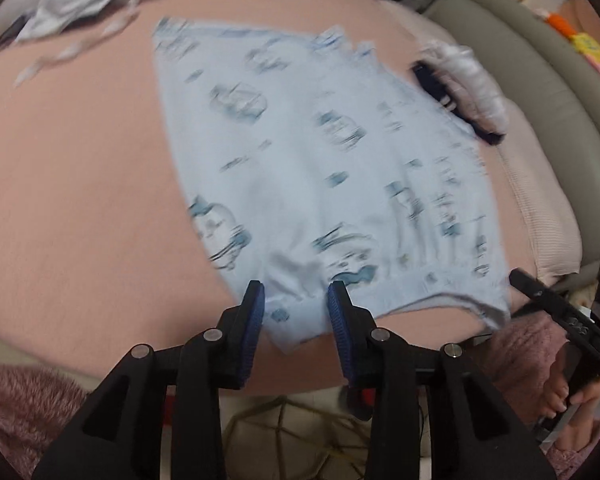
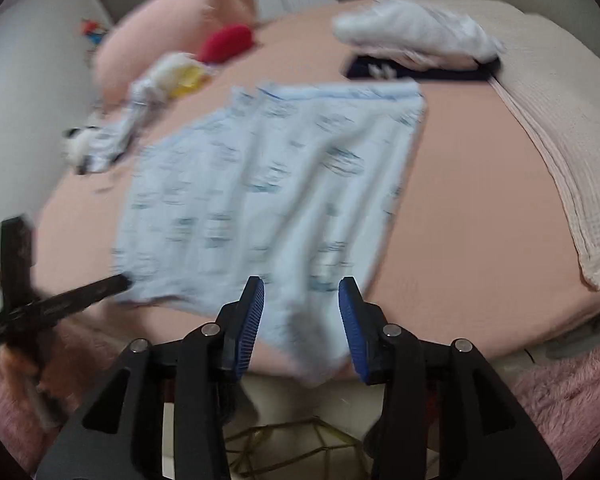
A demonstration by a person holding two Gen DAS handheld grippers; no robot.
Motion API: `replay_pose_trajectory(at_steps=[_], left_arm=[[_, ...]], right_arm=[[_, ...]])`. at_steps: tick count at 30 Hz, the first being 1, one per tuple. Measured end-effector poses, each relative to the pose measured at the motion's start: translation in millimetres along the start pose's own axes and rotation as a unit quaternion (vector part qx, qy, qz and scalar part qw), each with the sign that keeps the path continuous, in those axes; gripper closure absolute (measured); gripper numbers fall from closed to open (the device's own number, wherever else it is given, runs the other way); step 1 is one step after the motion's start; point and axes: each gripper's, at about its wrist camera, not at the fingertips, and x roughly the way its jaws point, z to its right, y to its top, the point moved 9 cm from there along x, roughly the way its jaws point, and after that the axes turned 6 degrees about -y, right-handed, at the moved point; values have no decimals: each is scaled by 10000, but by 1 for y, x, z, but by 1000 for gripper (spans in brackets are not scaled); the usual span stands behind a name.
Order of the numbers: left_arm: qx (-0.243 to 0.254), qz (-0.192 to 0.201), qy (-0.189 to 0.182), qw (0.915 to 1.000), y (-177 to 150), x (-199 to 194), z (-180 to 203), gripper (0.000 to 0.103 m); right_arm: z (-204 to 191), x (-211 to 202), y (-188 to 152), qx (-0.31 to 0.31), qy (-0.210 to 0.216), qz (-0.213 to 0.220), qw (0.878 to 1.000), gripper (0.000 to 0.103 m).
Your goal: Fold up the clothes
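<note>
1. The shorts [image 1: 320, 168], pale blue with a darker blue print, lie spread flat on the pink bed [image 1: 80, 184], their waistband end at the near edge and partly hanging over it.
2. The left tongs [image 1: 296, 300] stand spread over the near hem; cloth shows between the blue pads [image 1: 256, 320], but they do not press on it.
3. The right tongs [image 2: 302, 300] are likewise spread, with a fold of the shorts [image 2: 260, 184] hanging between the pads and not pinched.
4. In the left wrist view the right tongs [image 1: 540, 300] show at the right edge, beside the corner of the shorts, with fingers [image 1: 572, 396] of a hand below them.
5. Beyond the shorts, a white garment [image 2: 416, 36] lies on a dark blue one [image 2: 412, 70], near the bed's far right side.
6. A cream blanket [image 2: 568, 152] covers the right edge of the bed.
7. To the far left lie crumpled grey-white clothes [image 2: 112, 136], a red item [image 2: 226, 42], something yellow [image 2: 186, 78] and a pink pillow [image 2: 172, 28].
8. No container is clearly visible; below the bed edge only a wire-like gold frame [image 2: 300, 444] shows, too dim to identify.
</note>
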Motion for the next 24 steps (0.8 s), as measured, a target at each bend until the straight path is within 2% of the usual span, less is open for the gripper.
replay_pose_trajectory(at_steps=[2, 4, 6, 8, 10, 12, 14, 16, 17, 20, 22, 24], left_arm=[[-62, -5, 100, 9999, -3, -3, -6, 70], [-125, 27, 133, 9998, -6, -9, -11, 70], [-279, 120, -114, 9995, -5, -15, -11, 70], [-169, 292, -272, 9991, 1, -21, -1, 72], [81, 390, -407, 9984, 7, -22, 14, 72], [187, 244, -281, 9991, 9, -13, 16, 71], [96, -55, 57, 9999, -1, 0, 4, 72], [-177, -52, -30, 9998, -3, -5, -7, 71], [-321, -5, -108, 9994, -2, -10, -12, 72], [-580, 256, -376, 9973, 7, -21, -17, 72], [-682, 373, -605, 9951, 13, -23, -16, 72], [-570, 352, -640, 9957, 16, -19, -9, 72]], right_arm=[[10, 21, -14, -18, -310, -451, 9985, 65], [15, 14, -21, -185, -643, -465, 9967, 65], [17, 9, -24, -312, -835, -410, 9952, 65], [17, 4, -21, -88, -612, -318, 9976, 65], [11, -2, -13, 155, -86, -184, 9997, 62], [0, -1, -9, 157, 232, -188, 9994, 59], [2, 6, -14, 54, -36, -305, 9995, 61], [6, 14, -20, -59, -370, -433, 9984, 61], [8, 13, -20, -3, -359, -456, 9983, 61], [14, 6, -20, 256, -183, -493, 9983, 56], [4, 9, -20, 620, 543, -667, 9944, 45], [-9, 12, -20, 987, 1320, -868, 9825, 41]])
